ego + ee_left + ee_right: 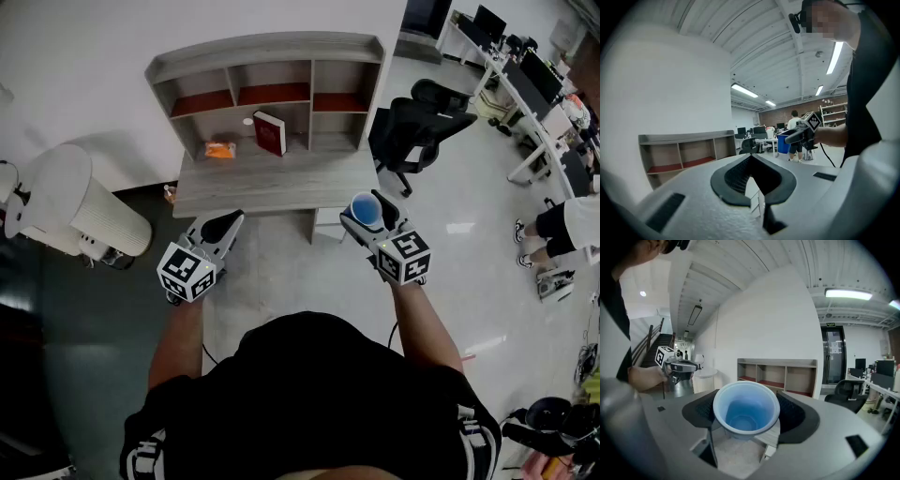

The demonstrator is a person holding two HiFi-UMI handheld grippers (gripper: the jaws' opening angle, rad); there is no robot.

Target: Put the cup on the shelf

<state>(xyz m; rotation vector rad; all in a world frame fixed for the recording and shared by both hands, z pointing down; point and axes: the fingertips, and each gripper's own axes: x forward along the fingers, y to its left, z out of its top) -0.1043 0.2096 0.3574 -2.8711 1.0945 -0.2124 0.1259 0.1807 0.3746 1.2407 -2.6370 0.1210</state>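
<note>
My right gripper (368, 217) is shut on a blue cup (364, 208), which stands upright with its mouth up, in the air in front of the desk. In the right gripper view the cup (743, 420) sits between the two black pads (700, 409), and the gripper (746, 401) points at the grey shelf (777, 376). The shelf (267, 58) stands on the desk against the white wall, with red-lined upper compartments. Level with the right one, my left gripper (223, 226) hangs shut and holds nothing. In its own view its jaws (751, 157) meet at the tips.
The grey desk (272, 180) carries a red book (270, 132), an orange packet (219, 148) and a small white disc (247, 121) in the shelf's lower bay. Black office chairs (417, 122) stand to the right and a white cylindrical unit (84, 208) to the left. A seated person (574, 225) is at far right.
</note>
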